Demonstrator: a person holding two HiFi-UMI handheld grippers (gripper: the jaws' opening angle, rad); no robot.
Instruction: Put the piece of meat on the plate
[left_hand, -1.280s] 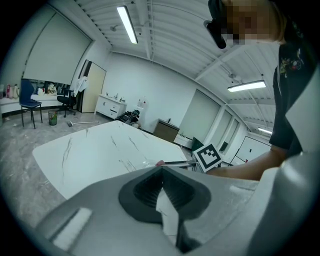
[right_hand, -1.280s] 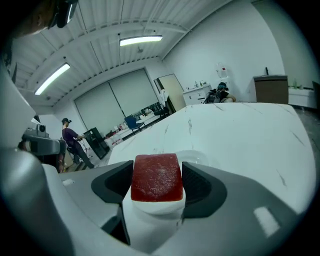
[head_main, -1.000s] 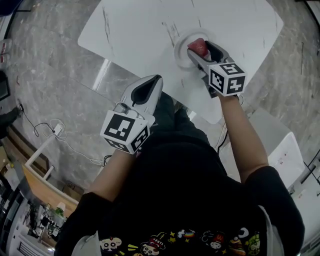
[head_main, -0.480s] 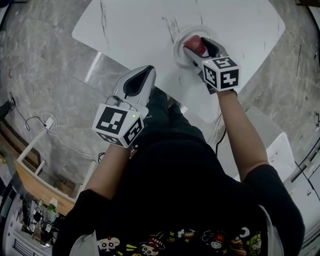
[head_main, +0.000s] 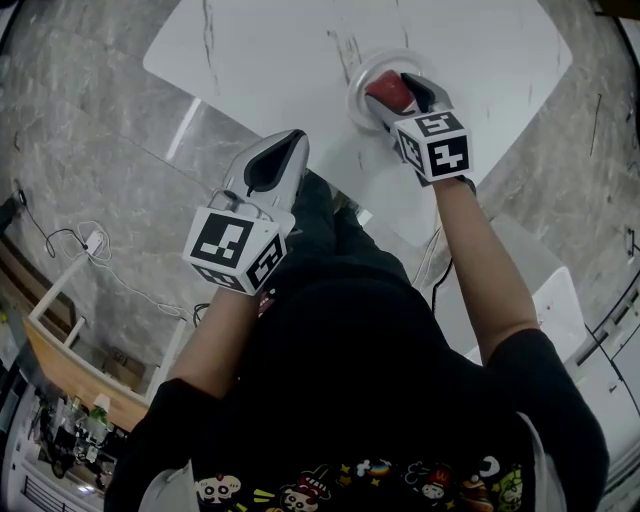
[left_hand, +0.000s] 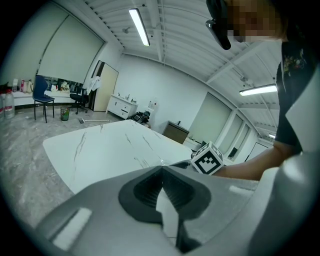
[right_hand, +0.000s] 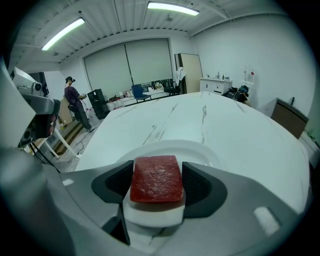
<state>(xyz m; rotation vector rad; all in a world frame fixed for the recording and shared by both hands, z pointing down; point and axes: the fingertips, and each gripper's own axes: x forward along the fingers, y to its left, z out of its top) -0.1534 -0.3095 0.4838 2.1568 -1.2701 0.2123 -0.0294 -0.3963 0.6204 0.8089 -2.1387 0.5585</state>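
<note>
The piece of meat (right_hand: 156, 179), a red slab with a white layer beneath, sits between the jaws of my right gripper (right_hand: 157, 186), which is shut on it. It is over the near part of the white plate (right_hand: 172, 146); whether it touches the plate I cannot tell. In the head view the meat (head_main: 388, 91) and right gripper (head_main: 397, 100) are over the plate (head_main: 358, 78) near the table's front edge. My left gripper (head_main: 291, 139) is shut and holds nothing, off the table's near edge; its jaws meet at the tip (left_hand: 161, 168).
The plate rests on a white marble-patterned table (head_main: 270, 50) on a grey stone floor. A white cabinet (head_main: 565, 300) stands at my right. Cables (head_main: 90, 245) lie on the floor at the left. A person (right_hand: 74, 102) stands far off across the room.
My right gripper with the meat has shifted slightly farther over the plate. The left gripper has stayed shut in much the same place.
</note>
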